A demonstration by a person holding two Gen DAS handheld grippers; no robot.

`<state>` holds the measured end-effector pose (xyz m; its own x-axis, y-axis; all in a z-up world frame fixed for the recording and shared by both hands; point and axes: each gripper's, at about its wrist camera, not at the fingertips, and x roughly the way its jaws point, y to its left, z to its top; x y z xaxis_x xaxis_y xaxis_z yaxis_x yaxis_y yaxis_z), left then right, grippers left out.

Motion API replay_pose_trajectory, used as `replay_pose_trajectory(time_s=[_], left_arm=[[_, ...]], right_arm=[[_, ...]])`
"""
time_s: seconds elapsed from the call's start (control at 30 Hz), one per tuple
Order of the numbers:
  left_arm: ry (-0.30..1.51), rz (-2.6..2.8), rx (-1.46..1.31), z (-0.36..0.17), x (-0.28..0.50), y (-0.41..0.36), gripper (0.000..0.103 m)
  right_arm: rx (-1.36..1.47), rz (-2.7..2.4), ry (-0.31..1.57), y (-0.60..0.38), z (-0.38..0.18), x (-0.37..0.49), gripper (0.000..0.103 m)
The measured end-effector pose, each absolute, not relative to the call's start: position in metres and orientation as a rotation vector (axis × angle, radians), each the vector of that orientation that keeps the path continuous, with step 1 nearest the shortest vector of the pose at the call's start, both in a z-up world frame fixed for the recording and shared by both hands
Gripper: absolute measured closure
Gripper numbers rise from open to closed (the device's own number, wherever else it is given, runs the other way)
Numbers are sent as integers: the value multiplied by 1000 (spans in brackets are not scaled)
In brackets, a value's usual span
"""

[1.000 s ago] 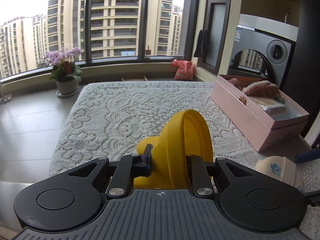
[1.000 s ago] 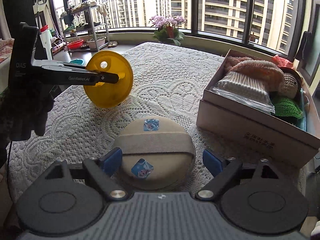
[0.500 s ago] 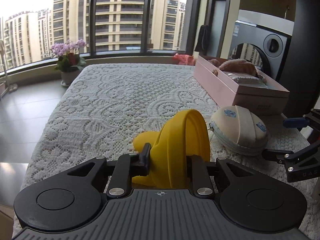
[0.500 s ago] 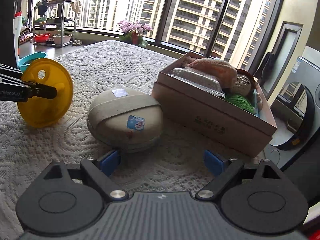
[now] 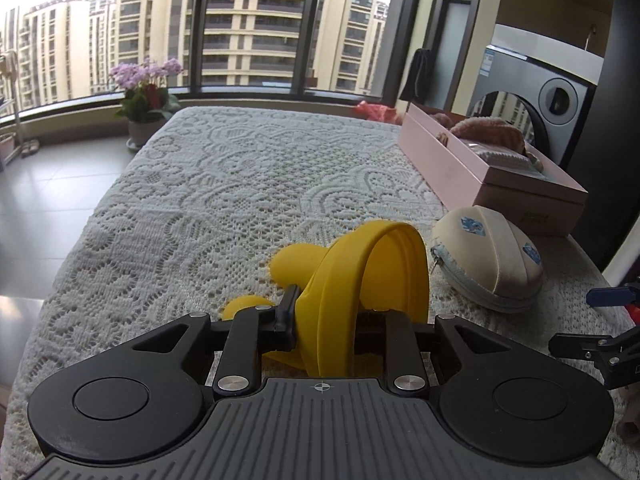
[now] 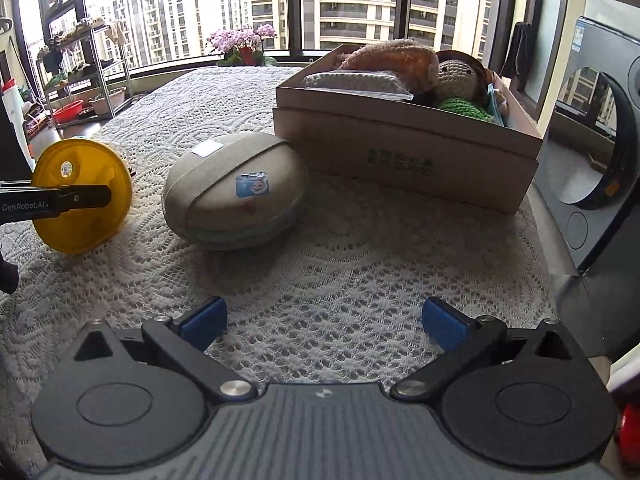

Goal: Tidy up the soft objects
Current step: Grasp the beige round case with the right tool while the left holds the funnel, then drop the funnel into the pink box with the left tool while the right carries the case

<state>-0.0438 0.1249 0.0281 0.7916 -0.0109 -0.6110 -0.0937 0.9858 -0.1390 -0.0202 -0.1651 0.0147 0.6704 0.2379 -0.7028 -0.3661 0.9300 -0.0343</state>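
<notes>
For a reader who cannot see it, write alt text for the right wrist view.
The open right hand-held gripper hangs over a lace cloth. Ahead, a beige zip pouch lies beside a box of knitted toys; at left, the left hand-held gripper clamps a yellow silicone toy.

High-rise home: washing machine (image 5: 560, 96), potted flowers (image 5: 146, 92)

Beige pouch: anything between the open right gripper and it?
Nothing visible. In the right wrist view only bare lace tablecloth lies between the right gripper, jaws wide with nothing between them, and the beige pouch. The pink box sits behind and right of the pouch; the yellow toy, clamped by the left gripper, is off to the left.
</notes>
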Motion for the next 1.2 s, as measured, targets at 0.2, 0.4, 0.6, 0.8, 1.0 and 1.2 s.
replay_pose_trajectory(time_s=[0.2, 0.4, 0.6, 0.8, 1.0, 1.2], left_arm=[[622, 46, -177, 25, -49, 125, 76], [608, 50, -180, 24, -51, 124, 76], [594, 48, -206, 23, -54, 128, 76], [583, 51, -204, 23, -57, 127, 77], [580, 47, -226, 23, -60, 130, 77], [563, 68, -200, 25, -63, 127, 81]], right_arm=[[-224, 399, 773, -158, 16, -15, 0], [-184, 448, 681, -137, 44, -12, 0], [-279, 501, 645, -74, 44, 10, 0], [-313, 410, 695, -60, 21, 36, 0], [-229, 430, 675, -88, 30, 24, 3], [-224, 400, 662, -121, 40, -4, 3]])
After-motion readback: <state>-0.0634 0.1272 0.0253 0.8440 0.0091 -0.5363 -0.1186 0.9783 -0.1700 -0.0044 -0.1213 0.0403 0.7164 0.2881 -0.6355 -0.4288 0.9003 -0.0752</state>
